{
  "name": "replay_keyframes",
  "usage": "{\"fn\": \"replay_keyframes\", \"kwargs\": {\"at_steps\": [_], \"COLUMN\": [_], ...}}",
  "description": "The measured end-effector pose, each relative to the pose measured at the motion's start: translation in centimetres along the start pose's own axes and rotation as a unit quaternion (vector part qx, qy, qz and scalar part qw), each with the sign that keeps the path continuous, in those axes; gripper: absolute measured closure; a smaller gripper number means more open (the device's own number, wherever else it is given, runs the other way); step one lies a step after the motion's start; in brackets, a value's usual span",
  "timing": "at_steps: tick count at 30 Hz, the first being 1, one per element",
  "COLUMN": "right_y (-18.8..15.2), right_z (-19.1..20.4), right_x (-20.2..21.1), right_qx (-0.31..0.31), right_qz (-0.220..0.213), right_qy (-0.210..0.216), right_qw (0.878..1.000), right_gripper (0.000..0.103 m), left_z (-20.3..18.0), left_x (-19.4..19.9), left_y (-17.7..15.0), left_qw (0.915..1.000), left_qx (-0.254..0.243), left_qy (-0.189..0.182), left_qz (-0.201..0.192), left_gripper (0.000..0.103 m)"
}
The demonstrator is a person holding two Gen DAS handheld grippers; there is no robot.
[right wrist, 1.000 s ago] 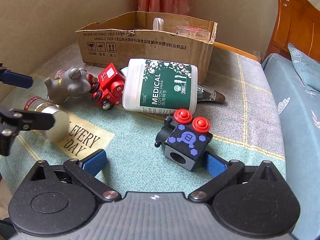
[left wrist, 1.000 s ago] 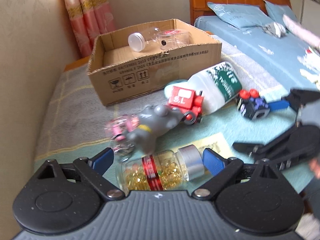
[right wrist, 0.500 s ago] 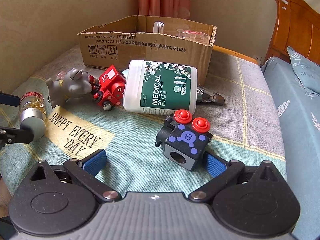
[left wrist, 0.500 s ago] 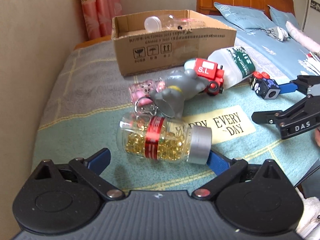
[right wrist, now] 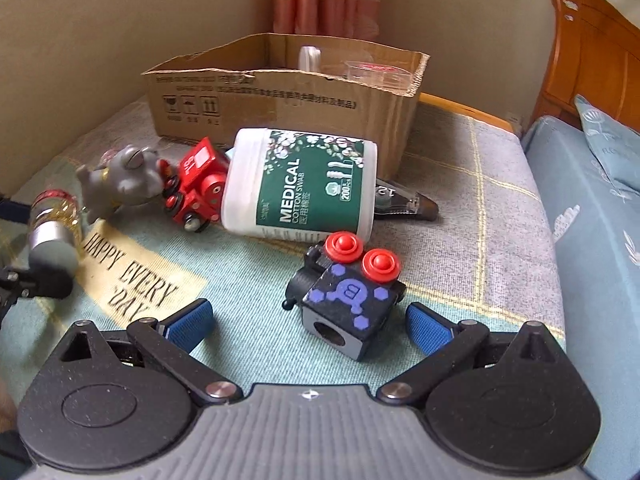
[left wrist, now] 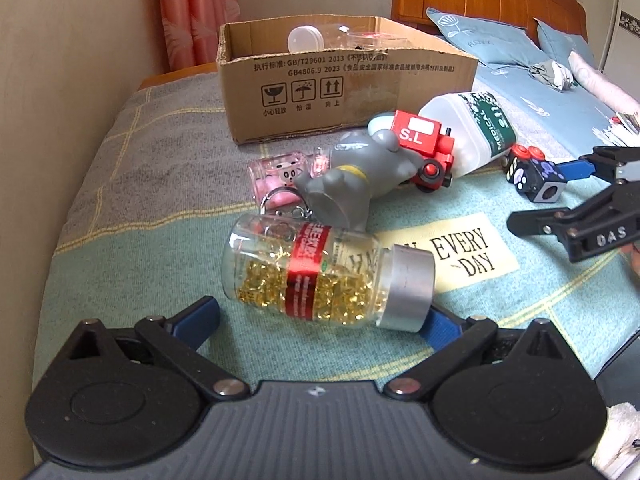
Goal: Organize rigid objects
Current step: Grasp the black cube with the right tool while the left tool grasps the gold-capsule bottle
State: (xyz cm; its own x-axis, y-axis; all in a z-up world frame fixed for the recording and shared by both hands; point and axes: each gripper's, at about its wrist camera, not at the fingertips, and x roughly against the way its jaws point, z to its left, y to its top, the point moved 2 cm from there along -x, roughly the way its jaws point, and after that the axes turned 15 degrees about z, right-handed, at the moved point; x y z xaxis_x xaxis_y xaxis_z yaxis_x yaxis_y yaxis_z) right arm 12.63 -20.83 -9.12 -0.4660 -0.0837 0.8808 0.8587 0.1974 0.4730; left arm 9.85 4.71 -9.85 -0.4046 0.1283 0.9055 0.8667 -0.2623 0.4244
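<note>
Both grippers sit low over the bedspread (left wrist: 132, 216), each lined up on its own piece. The left gripper (left wrist: 320, 320) is spread wide and grips nothing; the pill bottle (left wrist: 320, 276) lies on its side between the blue pads, silver cap toward the right pad, which looks to be touching or all but touching it — the left pad stands clear of the glass base. The right gripper (right wrist: 310, 326) is just as wide and just as empty, with the cube (right wrist: 348, 308) lying between its pads, both a little apart from it.

The box (left wrist: 320, 92) stands at the far end of the bed, already holding a clear jar or two, and I'd guess that's where these go.

For the bottle, I'd push a bit further forward so the pads take it across the body, not just at cap and base end — glass is slick and the capsules will shift its weight. Close slowly and squarely. The mouse (left wrist: 352, 184) and keychain (left wrist: 280, 180) lie right behind it, so lift straight up before swinging toward the box.

The cube has red knobs on top and a stick at the side; better to clamp its flat faces — and mind the swab tub (right wrist: 304, 188) just beyond.
</note>
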Motion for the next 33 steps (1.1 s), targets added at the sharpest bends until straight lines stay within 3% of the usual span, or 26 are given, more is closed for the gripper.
{"fn": "replay_keyframes", "kwargs": {"at_steps": [3,11,15,21,33], "right_y": [0.4,1.3,1.0,0.7,1.0], "right_z": [0.6,2.4,1.5,0.1,1.0], "right_x": [-0.3,-0.7,0.0,0.4,0.2], "right_qx": [-0.017,0.012,-0.001,-0.024,-0.019], "right_qz": [-0.002,-0.007,-0.013,-0.014,-0.016], "right_qy": [-0.008,0.010,0.013,0.000,-0.015], "right_qw": [1.000,1.000,1.000,1.000,1.000], "right_gripper": [0.000,0.001,0.017,0.031,0.032], "left_z": [-0.1,-0.1,0.0,0.0,-0.3], "left_x": [0.0,-0.1,-0.1,0.0,0.9], "left_y": [0.1,0.1,0.1,0.2,1.1], "left_qw": [1.0000,1.0000,1.0000,0.9999,0.9992], "left_qx": [0.000,-0.003,-0.006,-0.010,-0.031], "left_qy": [0.000,-0.002,-0.003,-0.002,0.006], "left_qz": [-0.001,-0.005,-0.005,-0.004,-0.023], "left_gripper": [0.000,0.000,0.000,0.001,0.001]}}
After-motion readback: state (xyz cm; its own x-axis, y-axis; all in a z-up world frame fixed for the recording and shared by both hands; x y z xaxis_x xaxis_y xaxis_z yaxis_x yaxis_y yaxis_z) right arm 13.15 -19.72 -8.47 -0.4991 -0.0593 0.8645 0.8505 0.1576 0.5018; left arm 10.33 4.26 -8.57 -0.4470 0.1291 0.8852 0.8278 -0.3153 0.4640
